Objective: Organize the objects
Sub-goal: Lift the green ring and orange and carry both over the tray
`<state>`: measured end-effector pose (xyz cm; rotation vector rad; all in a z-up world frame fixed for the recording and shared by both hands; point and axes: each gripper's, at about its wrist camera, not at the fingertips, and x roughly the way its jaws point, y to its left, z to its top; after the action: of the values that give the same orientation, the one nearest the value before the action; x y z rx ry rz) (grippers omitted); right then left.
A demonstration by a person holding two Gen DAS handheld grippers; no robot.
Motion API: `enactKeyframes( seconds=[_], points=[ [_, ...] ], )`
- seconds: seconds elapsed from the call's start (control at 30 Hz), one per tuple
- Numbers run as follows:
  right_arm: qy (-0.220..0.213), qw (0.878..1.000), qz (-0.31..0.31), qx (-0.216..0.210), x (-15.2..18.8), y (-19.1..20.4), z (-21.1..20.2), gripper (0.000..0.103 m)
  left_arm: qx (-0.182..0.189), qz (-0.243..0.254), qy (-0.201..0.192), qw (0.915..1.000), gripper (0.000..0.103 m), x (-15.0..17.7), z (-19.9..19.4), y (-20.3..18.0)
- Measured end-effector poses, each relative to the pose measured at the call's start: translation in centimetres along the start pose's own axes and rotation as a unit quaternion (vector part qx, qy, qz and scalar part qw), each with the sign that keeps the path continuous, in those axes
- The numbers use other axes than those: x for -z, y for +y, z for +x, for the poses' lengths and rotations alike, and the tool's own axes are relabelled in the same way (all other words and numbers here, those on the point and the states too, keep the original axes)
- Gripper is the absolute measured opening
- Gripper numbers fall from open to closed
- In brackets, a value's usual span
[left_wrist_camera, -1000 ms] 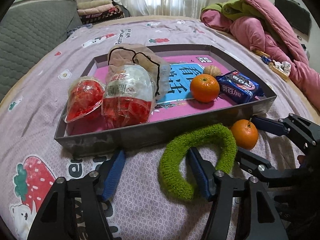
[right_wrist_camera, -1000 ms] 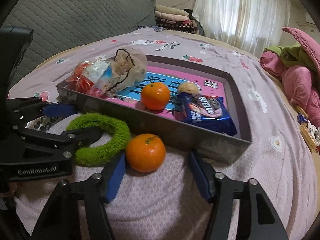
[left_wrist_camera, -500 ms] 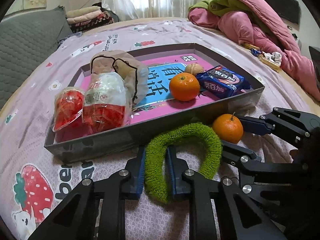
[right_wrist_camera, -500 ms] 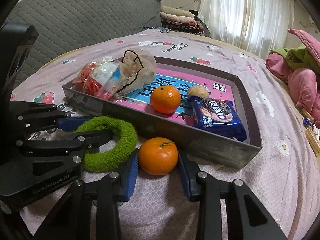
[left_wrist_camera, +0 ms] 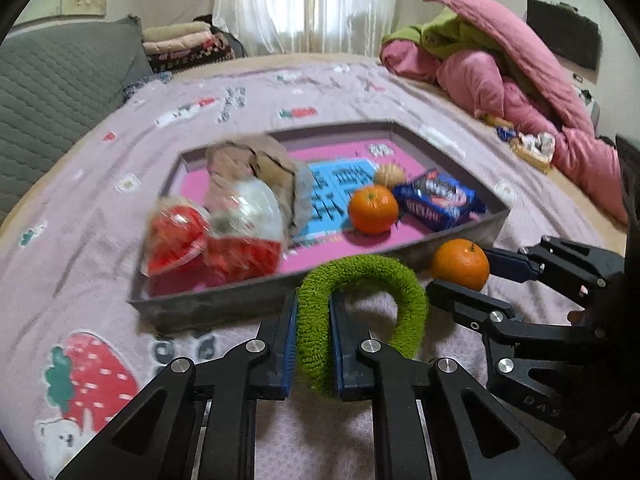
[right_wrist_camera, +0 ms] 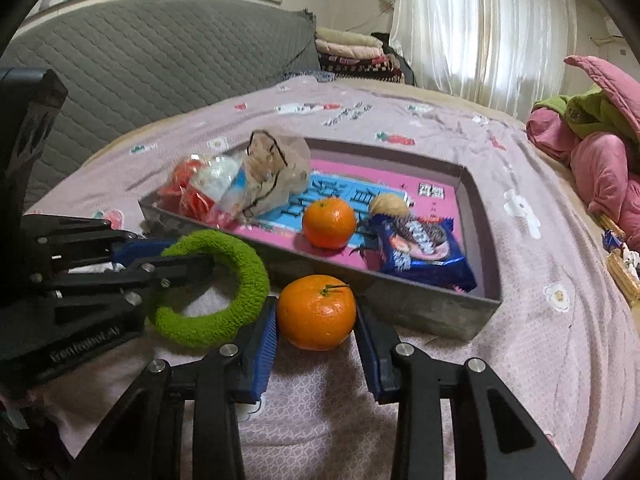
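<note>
Left gripper [left_wrist_camera: 312, 344] closing on the soft green ring [left_wrist_camera: 360, 304], right gripper [right_wrist_camera: 316, 340] clamping the orange [right_wrist_camera: 317, 312]; either may snag the tray [right_wrist_camera: 440, 312] wall.

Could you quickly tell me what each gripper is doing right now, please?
Left gripper: still closing, pads pinching the green ring.
Right gripper: shut on the orange outside the tray.

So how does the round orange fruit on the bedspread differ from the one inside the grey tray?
The orange on the bedspread sits outside the grey tray, by its near wall; the orange in the tray rests on the pink liner. The outer one is between the right gripper pads with a green stem showing; the inner one is free. Both are round and similar in colour.
</note>
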<state>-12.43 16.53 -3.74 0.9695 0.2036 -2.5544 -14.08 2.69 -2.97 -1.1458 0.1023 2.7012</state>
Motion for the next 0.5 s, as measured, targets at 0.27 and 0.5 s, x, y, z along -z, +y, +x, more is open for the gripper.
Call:
enactKeyframes(
  seconds=[0.27,0.5],
  points=[
    [-0.049,0.999,-0.011,0.005,-2.1,0.3,-3.5,0.037,-0.021,-0.024,-0.031,0.999,0.014,-2.3,-3.3,2.5],
    [-0.087,0.996,-0.01,0.015,-4.5,-0.3,-6.2,0.037,-0.05,-0.028,-0.065,0.9962,0.014,-5.5,-6.1,4.6]
  ],
)
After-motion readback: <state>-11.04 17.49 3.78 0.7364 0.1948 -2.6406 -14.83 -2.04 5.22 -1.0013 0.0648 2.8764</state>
